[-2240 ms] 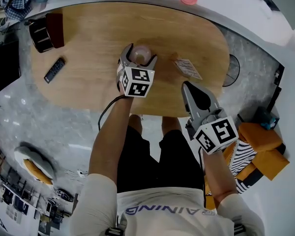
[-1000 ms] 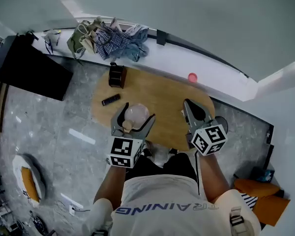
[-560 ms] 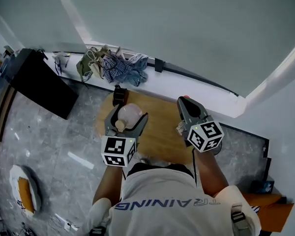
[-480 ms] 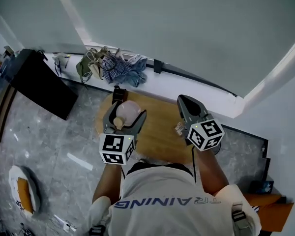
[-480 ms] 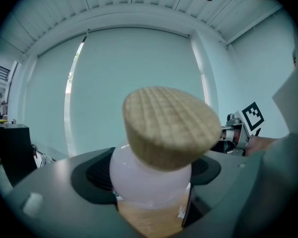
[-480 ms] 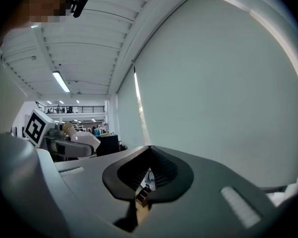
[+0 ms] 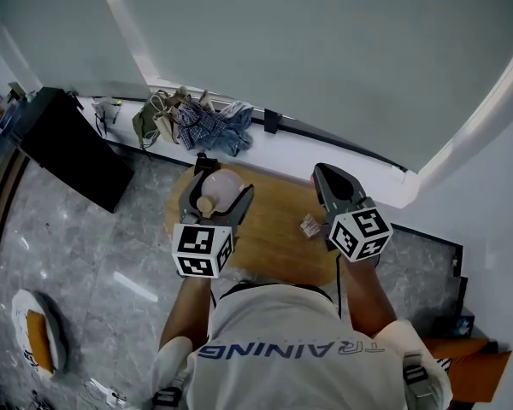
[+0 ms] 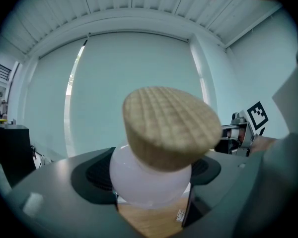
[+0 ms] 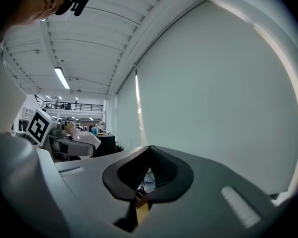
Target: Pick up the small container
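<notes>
We see the left gripper (image 7: 217, 192) pinching the small container (image 7: 225, 183), a round, clear-bodied jar with a pale cork stopper (image 7: 205, 203). In the left gripper view the 2 jaws press on either side of the jar's bulb (image 8: 150, 182), and the cork (image 8: 170, 127) tilts toward the camera, filling much of the frame. The jar hangs in the air above the wooden table (image 7: 274, 229), and a strip of the tabletop (image 8: 149, 224) shows far below through the gap under the bulb.

The right gripper (image 7: 328, 178) is raised beside it, well apart from the left. Its pads are pressed together with nothing between them (image 9: 146, 175), leaving only a thin slit. Each gripper shows in the other's view: the right one with its marker cube (image 8: 257, 114), the left one with the jar (image 9: 82, 138).

On the table a small printed card (image 7: 309, 225) lies just beside the right gripper. Beyond the table, a heap of clothes (image 7: 203, 120) sits on the white ledge, and a dark cabinet (image 7: 64, 148) stands on the floor at left.
</notes>
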